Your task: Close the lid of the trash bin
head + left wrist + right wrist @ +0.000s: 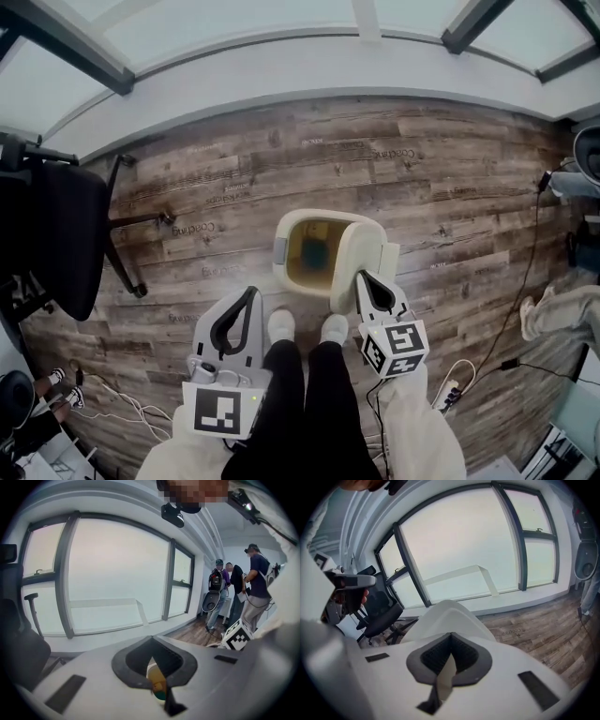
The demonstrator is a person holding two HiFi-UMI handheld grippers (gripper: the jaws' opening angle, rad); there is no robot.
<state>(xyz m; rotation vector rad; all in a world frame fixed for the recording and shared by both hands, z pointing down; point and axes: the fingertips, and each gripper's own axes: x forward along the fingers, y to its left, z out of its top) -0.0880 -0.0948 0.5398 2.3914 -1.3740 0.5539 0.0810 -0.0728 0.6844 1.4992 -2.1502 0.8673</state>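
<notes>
— What do we have, biggest thing first?

— We stand on one wood-plank floor (450, 178) that fills most of the head view, with a curved window (117, 573) along its far edge. At the far left we count one black office chair (56, 234). In the left gripper view, three people (255, 588) stand together at the far right of the room.

— And the bin?

— We see one cream trash bin (291, 225) in the middle of the floor, just beyond our two white shoes (281, 325). Its mouth is open. Its one lid (349, 253) stands raised on the bin's right side.

— The grippers?

— We hold two. The left gripper (251, 292) hangs near-left of the bin, apart from it, and its tips meet with nothing clamped. Through the slit between its pads we see only the bin's yellowish inside. The right gripper (362, 276) sits just beside the raised lid on the near right, jaw tips also pressed together and empty. In its own view the lid rises right past the tips. Whether they touch it we cannot tell.

— Smaller things?

— We count two marker cubes (398, 345), one on each gripper. One dark cable (525, 309) trails over the floor at the right. One teal object (314, 251) lies inside the bin.
</notes>
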